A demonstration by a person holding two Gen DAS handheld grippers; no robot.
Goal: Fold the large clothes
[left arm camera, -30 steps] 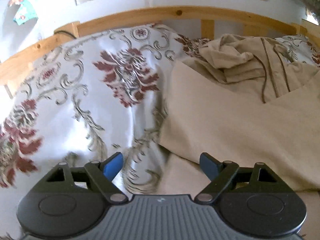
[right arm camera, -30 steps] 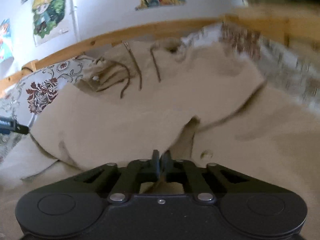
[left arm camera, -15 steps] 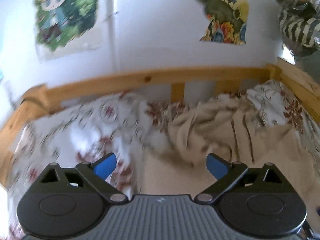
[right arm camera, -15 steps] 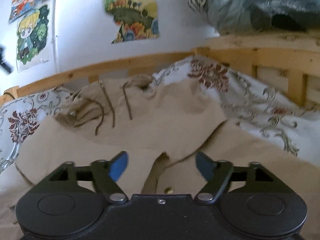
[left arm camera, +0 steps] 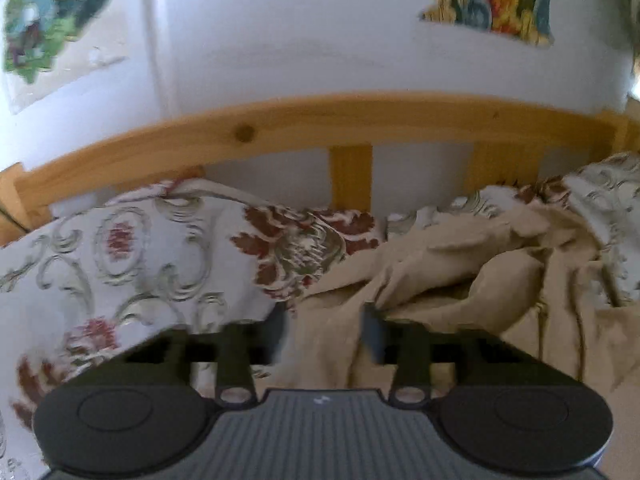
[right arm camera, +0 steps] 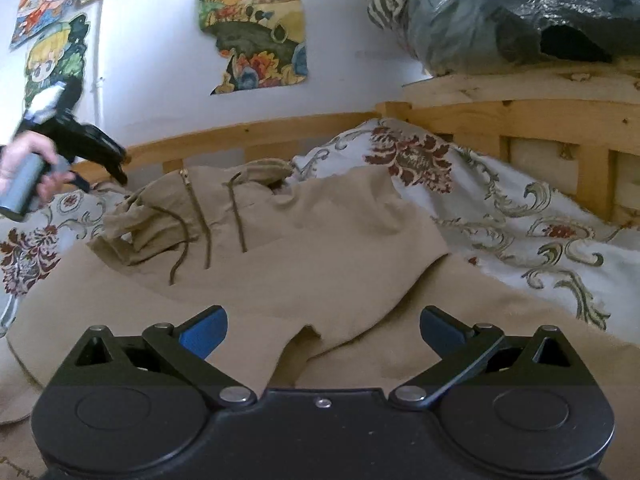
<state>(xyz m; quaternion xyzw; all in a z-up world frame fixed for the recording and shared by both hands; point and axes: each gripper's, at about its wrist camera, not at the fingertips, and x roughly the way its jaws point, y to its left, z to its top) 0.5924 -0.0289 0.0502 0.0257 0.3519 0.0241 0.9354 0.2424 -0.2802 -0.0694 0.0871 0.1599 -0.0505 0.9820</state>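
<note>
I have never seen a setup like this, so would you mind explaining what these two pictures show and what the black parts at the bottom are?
There is no robot here: a person holds a hand-operated two-finger gripper in each hand, and each carries a wide-angle camera looking along its fingers. One picture comes from the left gripper, the other from the right gripper. Both look at a beige hooded garment spread on a floral bedspread in a wooden bed frame. The right jaws are opening and hold nothing. The left jaws are closing with a fold of the garment between them; blur hides whether they grip. The right view also shows the person's hand holding the left tool.
</note>
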